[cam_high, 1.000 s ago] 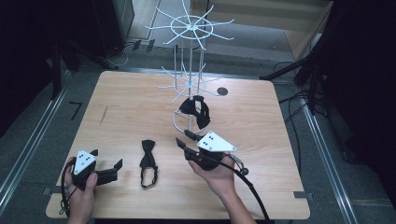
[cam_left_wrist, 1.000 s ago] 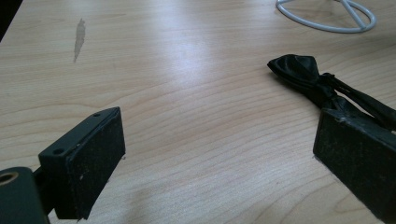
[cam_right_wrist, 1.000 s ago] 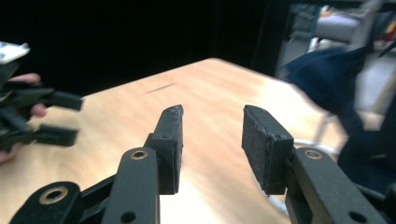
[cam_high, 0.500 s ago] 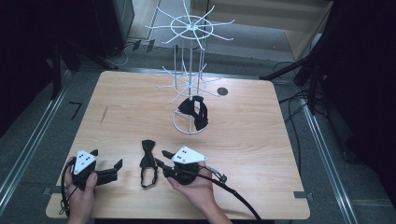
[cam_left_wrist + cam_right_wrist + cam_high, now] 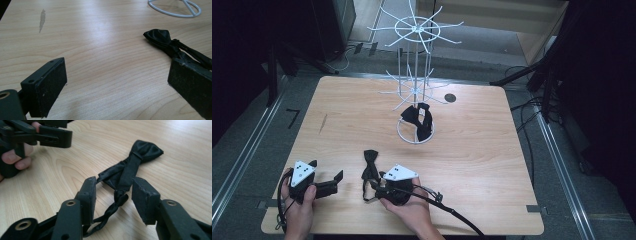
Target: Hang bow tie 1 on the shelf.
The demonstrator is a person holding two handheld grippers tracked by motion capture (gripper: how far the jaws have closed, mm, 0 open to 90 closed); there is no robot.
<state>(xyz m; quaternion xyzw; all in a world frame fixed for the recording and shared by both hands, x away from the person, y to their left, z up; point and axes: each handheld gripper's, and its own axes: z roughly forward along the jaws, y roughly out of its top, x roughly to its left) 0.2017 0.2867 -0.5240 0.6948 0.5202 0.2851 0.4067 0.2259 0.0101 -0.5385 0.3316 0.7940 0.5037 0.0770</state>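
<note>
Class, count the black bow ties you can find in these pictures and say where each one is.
2. One bow tie lies flat on the table, between the jaws of the right gripper. The other bow tie hangs low on the white wire rack. None seems hidden.

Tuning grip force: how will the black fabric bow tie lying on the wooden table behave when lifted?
The black fabric bow tie looks soft and creased, so it will probably flop and droop. Its thin twisted strap will likely dangle and may snag. The right gripper straddles it, jaws apart; the satin sheen suggests it may slip.
</note>
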